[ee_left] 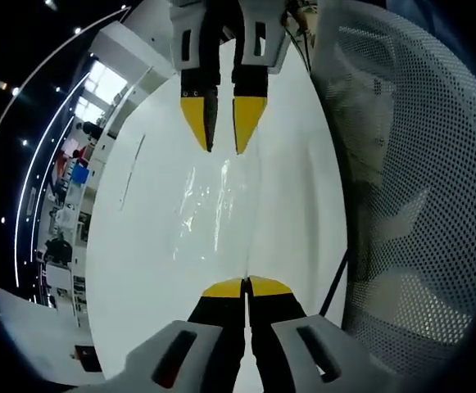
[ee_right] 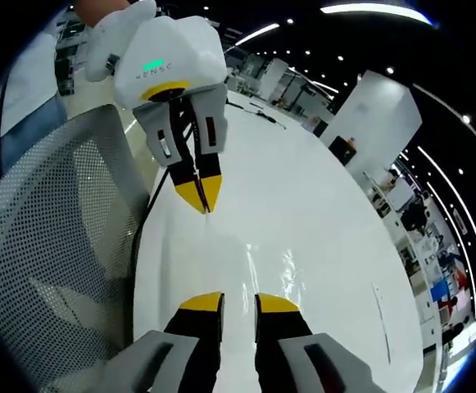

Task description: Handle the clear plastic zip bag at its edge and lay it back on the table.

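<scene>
Bag stretches lengthwise between my grippers — left gripper pinches its near edge, right gripper parted.

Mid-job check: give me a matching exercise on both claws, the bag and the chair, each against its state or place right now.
Things:
1. left claw
2. right claw
3. clear zip bag
4. mesh chair

States or places:
A. standing beside the table
B. jaws apart
C. lying spread on the white top
D. jaws shut at the bag's edge

Pairs: 1-D, 2-B, 3-C, 4-A.
</scene>
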